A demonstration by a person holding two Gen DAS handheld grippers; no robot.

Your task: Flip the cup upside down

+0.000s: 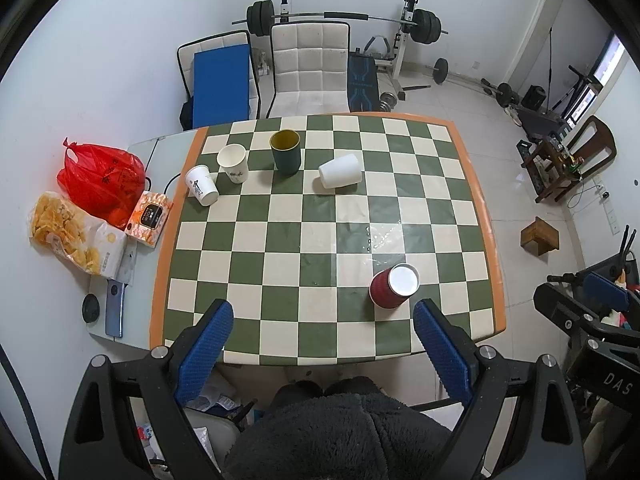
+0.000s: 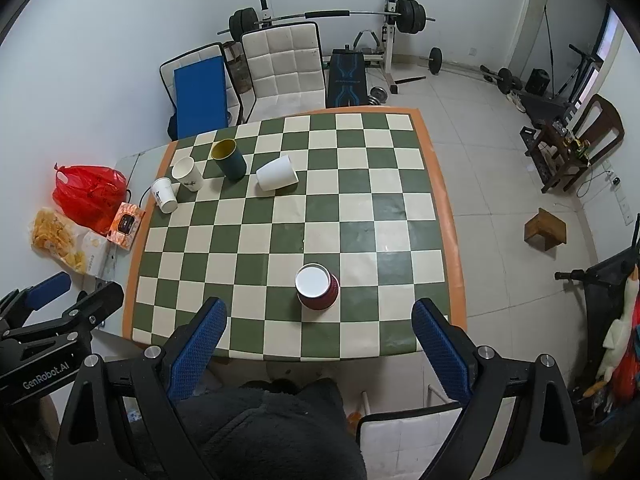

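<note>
Checkered bench: red cup looks already flipped; both grippers' fingers spread wide, holding nothing.

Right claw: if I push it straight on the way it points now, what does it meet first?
Probably the red cup, sitting just ahead between the open right claw fingers; depth is unclear.

The left gripper hangs with its blue-padded jaws spread wide and nothing between them. The right gripper hangs beside it, jaws equally wide and bare. Both point forward and down, held level with each other, well apart.
</note>
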